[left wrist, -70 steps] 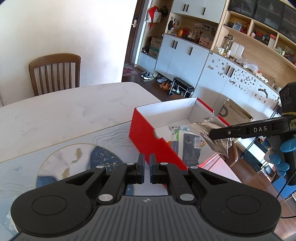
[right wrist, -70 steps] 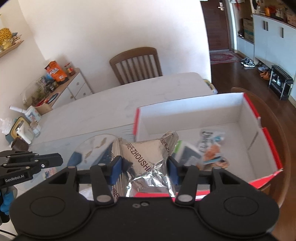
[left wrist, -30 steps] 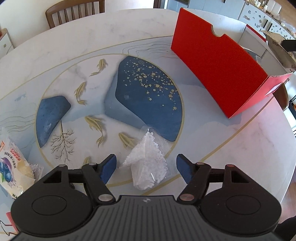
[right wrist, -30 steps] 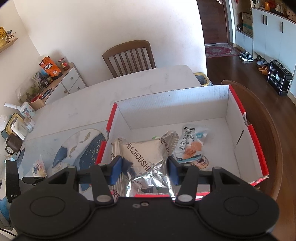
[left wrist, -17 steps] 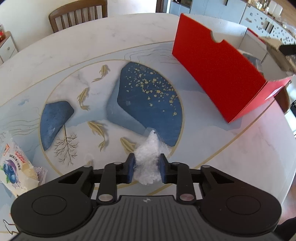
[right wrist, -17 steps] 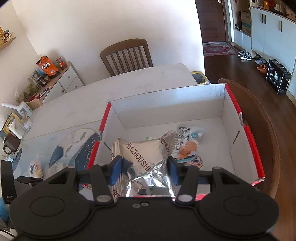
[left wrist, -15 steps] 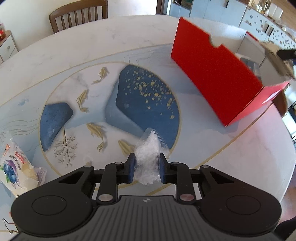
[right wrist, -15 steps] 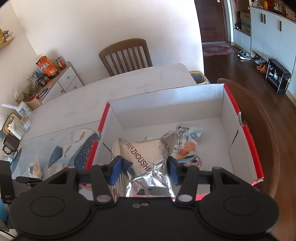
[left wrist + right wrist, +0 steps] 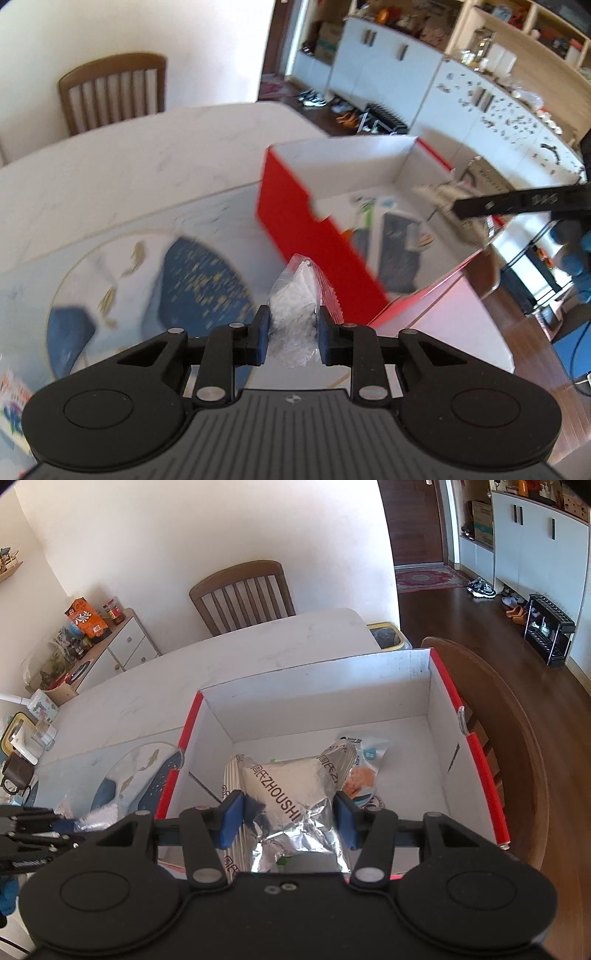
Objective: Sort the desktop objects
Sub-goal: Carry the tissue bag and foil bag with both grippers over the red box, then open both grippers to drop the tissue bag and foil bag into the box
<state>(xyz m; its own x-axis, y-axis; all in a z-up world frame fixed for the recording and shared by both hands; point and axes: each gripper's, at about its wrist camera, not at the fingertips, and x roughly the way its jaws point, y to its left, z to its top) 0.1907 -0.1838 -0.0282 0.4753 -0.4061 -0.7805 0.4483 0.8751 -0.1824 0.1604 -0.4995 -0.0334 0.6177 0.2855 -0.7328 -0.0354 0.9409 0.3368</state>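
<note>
My left gripper (image 9: 290, 341) is shut on a clear plastic bag of white beads (image 9: 299, 295) and holds it above the table, near the red side of the box (image 9: 314, 236). My right gripper (image 9: 288, 819) is shut on a silver foil snack bag (image 9: 291, 794) and holds it over the red box's (image 9: 484, 768) white inside. Several snack packets (image 9: 362, 771) lie on the box floor. The left gripper also shows at the left edge of the right wrist view (image 9: 70, 825), and the right gripper's finger at the right of the left wrist view (image 9: 517, 203).
The round white table (image 9: 110, 177) has a blue and gold fish pattern (image 9: 199, 284). A blueberry snack packet (image 9: 11, 402) lies at its left edge. Wooden chairs (image 9: 242, 590) stand behind the table and beside the box (image 9: 517, 720). Cups and a sideboard (image 9: 74, 642) stand at left.
My left gripper closed on the bead bag, lifted it off the table and swung up toward the box. My right gripper has kept the foil bag over the box.
</note>
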